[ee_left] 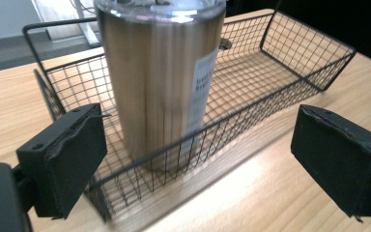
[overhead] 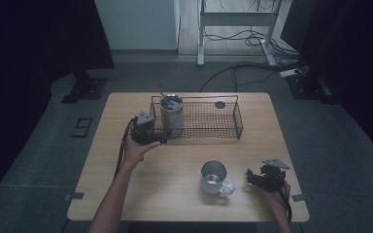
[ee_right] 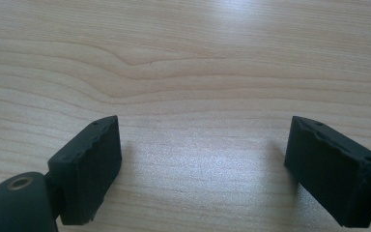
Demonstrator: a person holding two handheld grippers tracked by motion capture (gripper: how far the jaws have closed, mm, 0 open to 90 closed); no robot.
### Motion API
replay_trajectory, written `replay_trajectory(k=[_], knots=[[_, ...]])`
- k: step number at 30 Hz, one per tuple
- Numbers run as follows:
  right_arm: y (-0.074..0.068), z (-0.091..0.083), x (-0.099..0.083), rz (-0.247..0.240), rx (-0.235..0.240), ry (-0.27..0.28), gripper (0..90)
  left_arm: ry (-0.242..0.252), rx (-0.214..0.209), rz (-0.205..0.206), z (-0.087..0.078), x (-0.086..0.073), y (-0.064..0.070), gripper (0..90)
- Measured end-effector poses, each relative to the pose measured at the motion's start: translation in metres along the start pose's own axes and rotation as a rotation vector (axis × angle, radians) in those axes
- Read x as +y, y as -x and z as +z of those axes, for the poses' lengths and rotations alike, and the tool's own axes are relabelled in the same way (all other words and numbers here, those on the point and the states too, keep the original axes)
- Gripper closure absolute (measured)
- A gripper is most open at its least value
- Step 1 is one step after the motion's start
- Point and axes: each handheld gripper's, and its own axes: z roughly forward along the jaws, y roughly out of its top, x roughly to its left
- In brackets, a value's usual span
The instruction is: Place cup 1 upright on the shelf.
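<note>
Here the left tool [ee_left: 198, 159], jaws apart, faces the steel tumbler [ee_left: 162, 82] standing upright in the left end of the wire basket [ee_left: 294, 87] just ahead, while the right tool [ee_right: 203, 164], likewise apart, hovers over bare bench [ee_right: 183, 58], farther off.

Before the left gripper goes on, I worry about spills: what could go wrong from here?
1. The steel tumbler is tall and stands upright at the end of the wire basket; a knock from the open left gripper could tip it.
2. A jaw might snag the basket's mesh.
3. The steel mug lies close to the right gripper.
</note>
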Motion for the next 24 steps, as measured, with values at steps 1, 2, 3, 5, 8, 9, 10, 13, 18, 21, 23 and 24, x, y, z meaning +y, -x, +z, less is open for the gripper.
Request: replay_trajectory(k=[1,2,3,5,8,9,10,13,18,21,23,24], knots=[[0.000,0.000,0.000,0.000,0.000,0.000,12.5,-0.003,0.000,0.003,-0.002,-0.002,0.000,6.0],[0.000,0.000,0.000,-0.001,0.000,0.000,12.5,-0.002,-0.001,0.005,-0.005,-0.007,0.001,5.9],[0.000,0.000,0.000,-0.002,-0.001,0.001,12.5,-0.004,-0.001,0.005,-0.006,-0.011,0.001,6.0],[0.000,0.000,0.000,-0.002,-0.002,0.001,12.5,-0.005,-0.002,0.000,-0.009,-0.019,0.000,6.3],[0.000,0.000,0.000,-0.002,-0.002,0.001,12.5,-0.010,-0.009,-0.010,-0.014,-0.032,-0.001,6.6],[0.000,0.000,0.000,-0.001,-0.001,0.001,12.5,-0.013,-0.009,-0.012,-0.016,-0.036,-0.002,6.7],[0.000,0.000,0.000,-0.001,-0.001,0.001,12.5,-0.022,-0.012,-0.011,-0.018,-0.040,-0.002,6.9],[0.000,0.000,0.000,-0.002,-0.001,0.001,12.5,-0.028,-0.011,-0.001,-0.025,-0.047,-0.001,7.2],[0.000,0.000,0.000,-0.001,-0.001,0.000,12.5,-0.039,-0.004,0.017,-0.034,-0.057,0.003,7.4],[0.000,0.000,0.000,-0.001,-0.001,0.001,12.5,-0.050,-0.009,0.008,-0.037,-0.065,0.003,7.4],[0.000,0.000,0.000,-0.001,-0.001,0.001,12.5,-0.065,-0.008,0.004,-0.038,-0.073,0.004,7.5],[0.000,0.000,0.000,-0.002,-0.001,0.001,12.5,-0.068,-0.008,0.000,-0.038,-0.076,0.004,7.6]])
